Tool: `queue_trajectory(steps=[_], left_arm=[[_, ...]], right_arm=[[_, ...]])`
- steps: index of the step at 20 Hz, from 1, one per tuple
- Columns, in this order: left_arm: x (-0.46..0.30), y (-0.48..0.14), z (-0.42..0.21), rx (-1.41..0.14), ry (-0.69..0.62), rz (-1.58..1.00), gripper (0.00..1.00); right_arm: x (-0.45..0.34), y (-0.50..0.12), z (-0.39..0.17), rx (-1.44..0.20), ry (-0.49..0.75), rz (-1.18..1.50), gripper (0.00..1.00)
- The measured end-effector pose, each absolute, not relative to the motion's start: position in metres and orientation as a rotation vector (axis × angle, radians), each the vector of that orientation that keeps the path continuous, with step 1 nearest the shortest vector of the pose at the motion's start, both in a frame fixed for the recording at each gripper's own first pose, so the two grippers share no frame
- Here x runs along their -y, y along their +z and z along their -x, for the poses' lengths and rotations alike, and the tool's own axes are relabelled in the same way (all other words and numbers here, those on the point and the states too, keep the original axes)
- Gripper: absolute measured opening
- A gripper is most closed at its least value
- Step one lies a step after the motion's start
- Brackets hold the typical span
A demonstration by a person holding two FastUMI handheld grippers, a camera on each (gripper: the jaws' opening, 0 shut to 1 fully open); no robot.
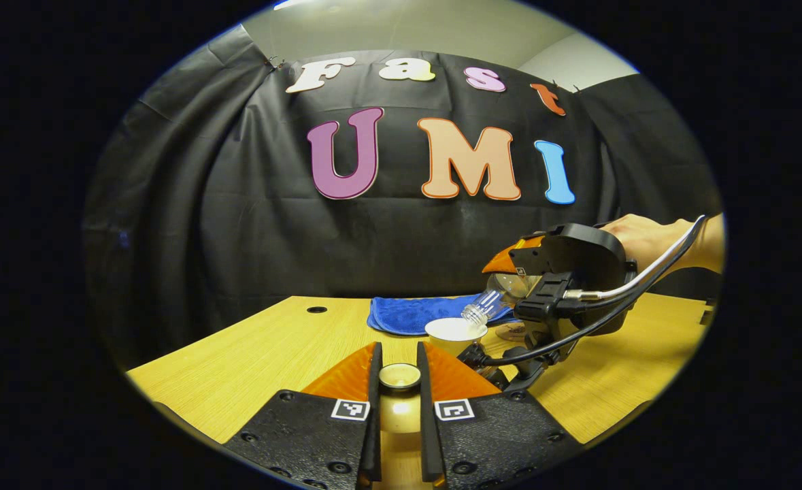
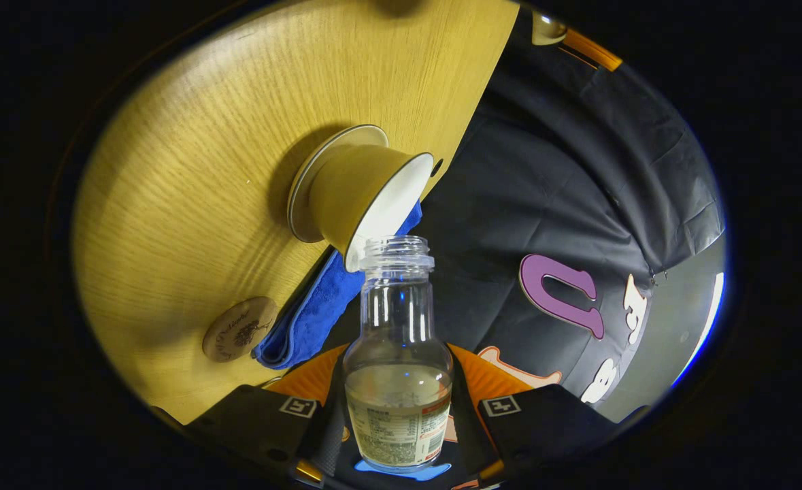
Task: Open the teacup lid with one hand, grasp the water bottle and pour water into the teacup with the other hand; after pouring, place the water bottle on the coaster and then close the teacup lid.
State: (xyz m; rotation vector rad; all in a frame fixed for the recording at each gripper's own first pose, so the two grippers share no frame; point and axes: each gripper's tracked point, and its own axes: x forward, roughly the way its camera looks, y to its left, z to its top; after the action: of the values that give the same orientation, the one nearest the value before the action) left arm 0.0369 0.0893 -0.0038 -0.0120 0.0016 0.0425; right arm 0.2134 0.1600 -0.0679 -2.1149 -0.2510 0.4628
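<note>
My left gripper (image 1: pixel 399 350) is shut on the small round teacup lid (image 1: pixel 399 376) and holds it just above the table's near side. Past it to the right the open teacup (image 1: pixel 455 332) stands with its white inside showing. My right gripper (image 1: pixel 506 279) is shut on the clear water bottle (image 1: pixel 486 306), tipped so its open mouth is over the cup's rim. In the right gripper view the bottle (image 2: pixel 397 354) sits between my right gripper (image 2: pixel 398 384) fingers with some liquid at its base end. Its mouth almost touches the teacup (image 2: pixel 360 197), which rests on a saucer (image 2: pixel 300 197).
A round wooden coaster (image 2: pixel 239 329) lies on the wooden table (image 2: pixel 190 136) beside a folded blue cloth (image 2: pixel 309 309). The cloth (image 1: pixel 411 314) lies behind the cup near the black wall. A hand (image 1: pixel 645 235) and a cable come in from the right.
</note>
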Motion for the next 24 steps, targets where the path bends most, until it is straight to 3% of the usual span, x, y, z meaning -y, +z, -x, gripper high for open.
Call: queue_trajectory(steps=[6,13,24], left_arm=[[-0.089,-0.003,-0.037,0.0,0.041,0.01,0.2],[-0.089,-0.002,-0.036,0.0,0.042,0.01,0.2],[-0.089,-0.003,-0.036,-0.002,0.043,0.011,0.2]], right_arm=[[-0.157,-0.065,-0.216,0.207,0.471,2.004,0.72],[-0.162,-0.085,-0.211,0.055,0.557,1.696,0.73],[-0.152,-0.076,-0.208,-0.195,0.558,0.808,0.71]])
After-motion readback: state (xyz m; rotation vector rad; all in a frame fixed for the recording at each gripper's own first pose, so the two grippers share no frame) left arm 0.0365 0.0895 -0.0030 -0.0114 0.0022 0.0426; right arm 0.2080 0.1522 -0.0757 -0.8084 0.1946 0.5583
